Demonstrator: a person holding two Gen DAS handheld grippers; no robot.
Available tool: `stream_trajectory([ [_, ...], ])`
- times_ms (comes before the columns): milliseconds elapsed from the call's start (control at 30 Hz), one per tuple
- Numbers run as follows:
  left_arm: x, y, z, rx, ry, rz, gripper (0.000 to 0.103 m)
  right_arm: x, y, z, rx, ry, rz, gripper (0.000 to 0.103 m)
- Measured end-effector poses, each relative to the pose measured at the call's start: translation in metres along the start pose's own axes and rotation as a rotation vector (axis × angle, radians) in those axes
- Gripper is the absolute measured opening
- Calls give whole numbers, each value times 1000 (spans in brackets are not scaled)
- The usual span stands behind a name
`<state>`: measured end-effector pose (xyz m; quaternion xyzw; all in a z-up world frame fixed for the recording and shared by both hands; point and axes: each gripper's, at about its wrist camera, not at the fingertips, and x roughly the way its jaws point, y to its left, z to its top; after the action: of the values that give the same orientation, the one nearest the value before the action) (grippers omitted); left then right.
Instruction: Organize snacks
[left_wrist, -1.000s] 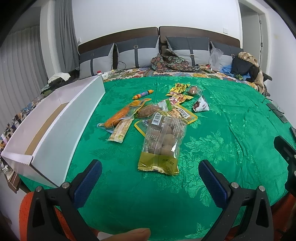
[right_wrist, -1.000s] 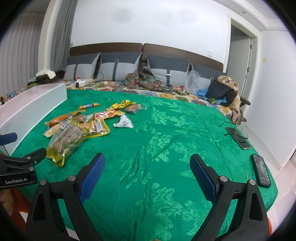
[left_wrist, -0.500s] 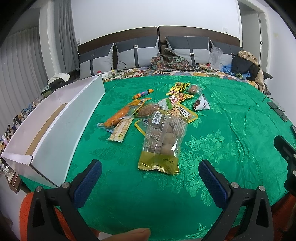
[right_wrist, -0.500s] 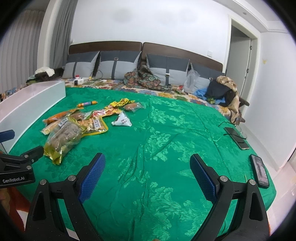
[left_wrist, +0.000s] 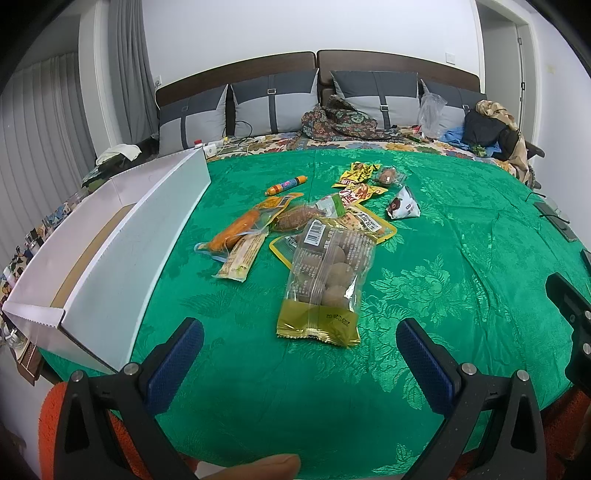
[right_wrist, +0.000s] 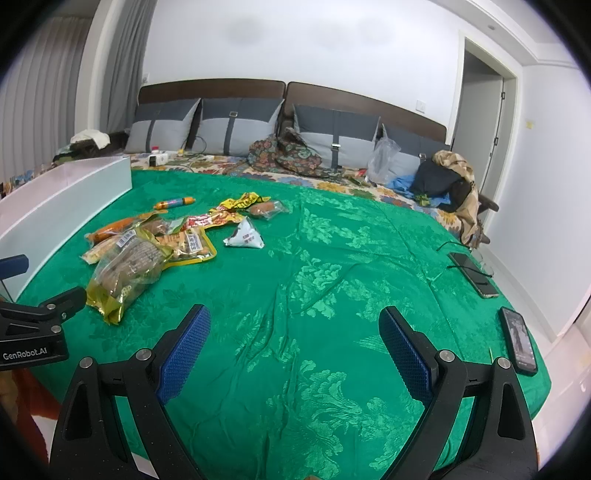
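- Green brocade bedspread (left_wrist: 424, 280) covers a wide bed with grey cushions at the headboard; the snacks lie in a loose scatter on its left half.
- Little has changed over the last second: the left wrist view is nearly the same, while the right wrist view has swung a little, so the snack pile now sits slightly further right in it. No packet has moved, so I judge the sorting has not yet started.
- Left gripper (left_wrist: 299, 354) hangs low over the near edge of the bed with its blue pads spread wide, nothing between them. The big clear bag of brown round snacks (left_wrist: 327, 273) lies just ahead, the likeliest first pick.
- Right gripper (right_wrist: 295, 343) is likewise spread wide and empty, over bare bedspread, well apart from the pile.
- Beyond the clear bag: a flat yellow packet (left_wrist: 364, 225) partly under it, an orange sausage pack (left_wrist: 236, 230), a pale bar (left_wrist: 242, 256), a small orange tube (left_wrist: 287, 184), a white triangular packet (left_wrist: 404, 207), and yellow wrappers (left_wrist: 356, 172) furthest back.
- White cardboard box (left_wrist: 147, 236) stands open along the left edge of the bed. Only its brown floor shows inside; no snack is visible in it.
- Two phones (right_wrist: 517, 334) lie at the right edge, away from the work.
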<state>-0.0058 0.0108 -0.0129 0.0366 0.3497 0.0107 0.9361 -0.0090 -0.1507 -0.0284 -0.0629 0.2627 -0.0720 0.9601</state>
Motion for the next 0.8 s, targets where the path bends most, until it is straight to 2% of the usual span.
stream_trajectory([
  [800,4,1,-4,2,8,2,103,1,3,-4,-13,6,11,95],
])
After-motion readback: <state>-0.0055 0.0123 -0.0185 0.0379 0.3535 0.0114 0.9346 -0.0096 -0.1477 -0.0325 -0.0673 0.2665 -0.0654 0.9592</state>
